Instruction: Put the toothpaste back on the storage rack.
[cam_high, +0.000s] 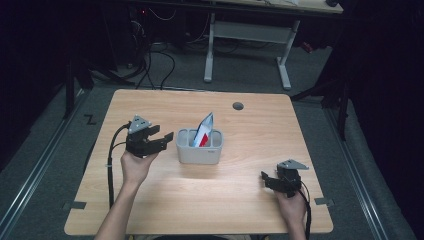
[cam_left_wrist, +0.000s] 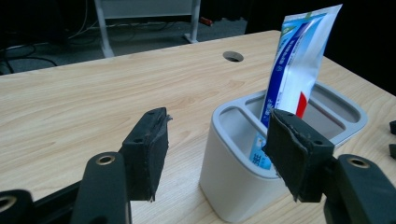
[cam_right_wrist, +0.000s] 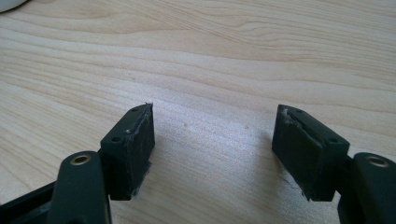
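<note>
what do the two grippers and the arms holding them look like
Both the left gripper and the right gripper are black, each topped by a grey three-cornered plate and trailing a black cable. Each has two blocky jaws with worn, frayed black pads and brass-ringed screw holes. The forearms are bare, no sleeves showing.

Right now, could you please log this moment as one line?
left gripper: open, beside holder | right gripper: open, over table | tube: in holder

The high view looks forward and down on the whole table (cam_high: 240, 200) from the person's side. The left gripper view sits low and close to the holder (cam_left_wrist: 243, 186) (shared with the high view (cam_high: 199, 152)). The right gripper view looks steeply down at bare tabletop (cam_right_wrist: 210, 60), very near.
</note>
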